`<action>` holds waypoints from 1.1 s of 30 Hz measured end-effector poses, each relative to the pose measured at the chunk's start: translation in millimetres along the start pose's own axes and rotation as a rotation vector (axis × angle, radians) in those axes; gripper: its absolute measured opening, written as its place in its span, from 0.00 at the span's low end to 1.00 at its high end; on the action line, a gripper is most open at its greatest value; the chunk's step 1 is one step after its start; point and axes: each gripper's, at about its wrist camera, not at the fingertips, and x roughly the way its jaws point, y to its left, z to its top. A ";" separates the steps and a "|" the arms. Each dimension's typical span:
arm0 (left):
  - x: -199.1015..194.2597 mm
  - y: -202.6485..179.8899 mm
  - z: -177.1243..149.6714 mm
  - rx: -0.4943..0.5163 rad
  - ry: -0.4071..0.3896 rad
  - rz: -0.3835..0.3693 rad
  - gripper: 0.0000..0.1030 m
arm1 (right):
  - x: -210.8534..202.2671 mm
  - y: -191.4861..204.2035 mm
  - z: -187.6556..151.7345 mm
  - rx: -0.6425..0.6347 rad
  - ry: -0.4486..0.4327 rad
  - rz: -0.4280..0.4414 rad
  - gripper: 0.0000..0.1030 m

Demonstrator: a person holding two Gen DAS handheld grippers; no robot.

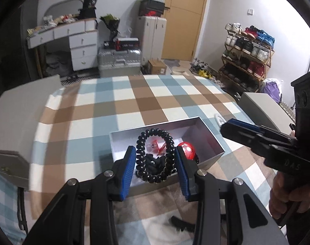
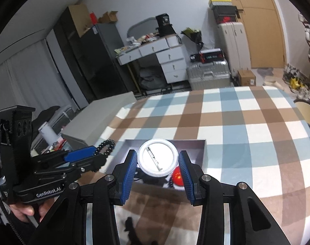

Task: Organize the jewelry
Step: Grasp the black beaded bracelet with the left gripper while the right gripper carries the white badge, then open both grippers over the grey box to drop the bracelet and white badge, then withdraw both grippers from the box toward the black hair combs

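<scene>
An open silver box (image 1: pixel 208 132) lies on the plaid cloth. Inside it are a round red badge (image 1: pixel 188 150), a clear red piece (image 1: pixel 157 146) and some black items. My left gripper (image 1: pixel 155 151) is shut on a black coiled bracelet (image 1: pixel 140 153), hanging just over the box's near end. In the right wrist view the coil (image 2: pixel 108 146) sticks out of the left gripper (image 2: pixel 94 153). My right gripper (image 2: pixel 157 154) is shut on a white round pin badge (image 2: pixel 158 160), back side up, above the box (image 2: pixel 203 149) and the red badge (image 2: pixel 178 176). It enters the left wrist view as the right gripper (image 1: pixel 224 125).
A beige box (image 1: pixel 22 118) stands off the cloth's left edge and a grey one (image 1: pixel 257 106) to the right. A small black piece (image 1: pixel 179 222) lies on the cloth near me. Desk, suitcases and shoe rack (image 1: pixel 248 55) stand beyond.
</scene>
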 end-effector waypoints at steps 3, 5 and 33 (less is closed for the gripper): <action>10.7 2.8 -0.6 -0.021 0.018 -0.039 0.32 | 14.2 -9.7 0.8 0.015 0.018 -0.016 0.40; 14.9 2.7 -0.3 -0.031 0.030 -0.054 0.32 | 22.0 -15.7 0.2 0.023 0.029 -0.025 0.40; 25.0 3.3 -1.7 -0.014 0.072 -0.068 0.62 | 18.6 -17.7 -6.8 -0.015 -0.005 0.048 0.44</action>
